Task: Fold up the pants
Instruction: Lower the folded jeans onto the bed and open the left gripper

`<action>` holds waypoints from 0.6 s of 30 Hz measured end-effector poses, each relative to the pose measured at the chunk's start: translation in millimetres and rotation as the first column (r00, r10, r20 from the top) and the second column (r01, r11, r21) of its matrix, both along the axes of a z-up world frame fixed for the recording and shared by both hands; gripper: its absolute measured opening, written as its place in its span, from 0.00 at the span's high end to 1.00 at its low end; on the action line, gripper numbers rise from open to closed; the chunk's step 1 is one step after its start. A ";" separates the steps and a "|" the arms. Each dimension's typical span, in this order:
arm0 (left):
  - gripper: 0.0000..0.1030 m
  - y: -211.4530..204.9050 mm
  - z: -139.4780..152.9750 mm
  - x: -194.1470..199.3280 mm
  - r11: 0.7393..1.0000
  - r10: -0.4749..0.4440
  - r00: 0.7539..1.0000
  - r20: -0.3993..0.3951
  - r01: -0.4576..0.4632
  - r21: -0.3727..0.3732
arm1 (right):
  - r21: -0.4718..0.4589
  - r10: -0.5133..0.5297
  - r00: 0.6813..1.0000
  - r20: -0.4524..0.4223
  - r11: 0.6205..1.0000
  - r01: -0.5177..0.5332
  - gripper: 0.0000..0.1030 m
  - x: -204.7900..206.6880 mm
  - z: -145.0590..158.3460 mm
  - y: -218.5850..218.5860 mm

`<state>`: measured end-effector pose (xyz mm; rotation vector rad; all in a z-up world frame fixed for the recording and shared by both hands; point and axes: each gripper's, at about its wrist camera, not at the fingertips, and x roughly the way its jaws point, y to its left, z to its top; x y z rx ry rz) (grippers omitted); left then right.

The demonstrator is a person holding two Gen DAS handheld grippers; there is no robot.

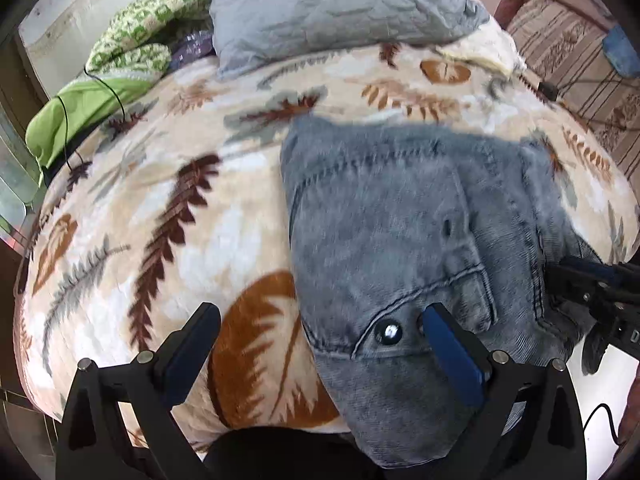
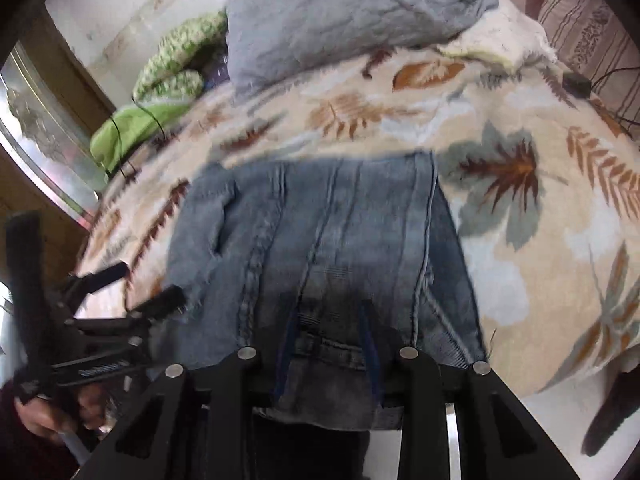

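Left gripper [image 1: 320, 320] spread wide and empty, one finger above the jeans' [image 1: 420, 216] buttoned waistband, the other over bare blanket [image 1: 160, 184]. Right gripper [image 2: 328, 320] partly parted astride the near denim edge, grasp not discernible; folded bundle's long axis running away from both jaws. Beyond, open blanket, then a grey pillow [image 1: 332, 4]; bed edge just right.

faded blue pants [image 1: 400, 216], leaf-print blanket [image 1: 168, 216]
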<state>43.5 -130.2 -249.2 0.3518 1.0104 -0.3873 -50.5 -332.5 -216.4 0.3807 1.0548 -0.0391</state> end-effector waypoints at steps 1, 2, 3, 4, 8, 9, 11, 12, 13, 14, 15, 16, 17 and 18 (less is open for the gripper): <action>0.00 1.2 -6.3 0.2 1.000 0.001 1.000 -0.014 -0.001 0.001 | -0.001 -0.003 1.000 -0.002 1.000 0.003 0.64 0.6 -5.8 0.7; 0.00 2.5 -10.0 0.3 1.000 0.004 1.000 -0.025 -0.004 0.005 | -0.004 -0.007 1.000 0.002 1.000 0.007 0.63 0.6 -7.1 1.8; 0.00 3.7 -14.3 0.4 1.000 0.006 0.999 -0.047 -0.006 0.012 | -0.015 -0.006 1.000 0.003 1.000 0.006 0.63 0.6 -7.2 3.5; 0.00 5.9 -15.0 0.9 1.000 0.009 0.998 -0.060 -0.009 -0.001 | -0.032 0.002 1.000 -0.003 0.999 -0.002 0.63 1.5 -6.0 5.6; 0.00 6.9 -7.7 1.3 1.000 -0.001 0.998 -0.068 0.000 -0.007 | -0.017 -0.004 1.000 -0.014 1.000 0.004 0.63 2.3 0.7 3.1; 0.00 7.7 -3.8 0.4 1.000 -0.001 0.998 -0.060 0.001 -0.013 | -0.004 -0.010 1.000 -0.007 1.000 0.010 0.63 2.0 3.7 1.1; 0.00 11.3 4.6 0.6 0.999 0.000 0.999 -0.047 -0.002 -0.043 | 0.012 -0.008 1.000 0.016 1.000 0.008 0.63 2.1 11.1 0.1; 0.00 13.9 10.0 3.8 0.998 0.006 0.999 -0.049 -0.009 -0.067 | 0.011 -0.004 0.999 0.034 1.000 0.004 0.63 2.7 15.6 0.7; 0.00 15.9 13.3 8.5 0.997 0.018 0.998 -0.053 -0.022 -0.080 | 0.001 -0.003 0.999 0.053 1.000 0.003 0.63 5.0 20.2 3.0; 0.00 18.3 17.6 16.1 0.995 0.040 0.997 -0.061 -0.046 -0.093 | -0.009 -0.005 0.998 0.070 1.000 0.005 0.63 8.8 24.9 3.6; 0.00 20.4 21.1 24.5 0.993 0.064 0.996 -0.068 -0.071 -0.095 | -0.013 -0.006 0.997 0.076 1.000 0.007 0.63 12.4 27.6 3.1; 0.00 22.3 23.0 30.4 0.991 0.084 0.994 -0.072 -0.090 -0.094 | -0.012 -0.007 0.997 0.079 1.000 0.008 0.63 18.4 29.8 2.1; 0.00 24.7 25.2 37.9 0.989 0.108 0.992 -0.070 -0.114 -0.089 | -0.008 -0.014 0.997 0.081 1.000 0.015 0.63 24.9 31.8 0.7; 0.00 26.2 26.2 41.8 0.988 0.122 0.990 -0.064 -0.127 -0.087 | 0.001 -0.023 0.996 0.088 1.000 0.023 0.63 29.6 33.8 -0.4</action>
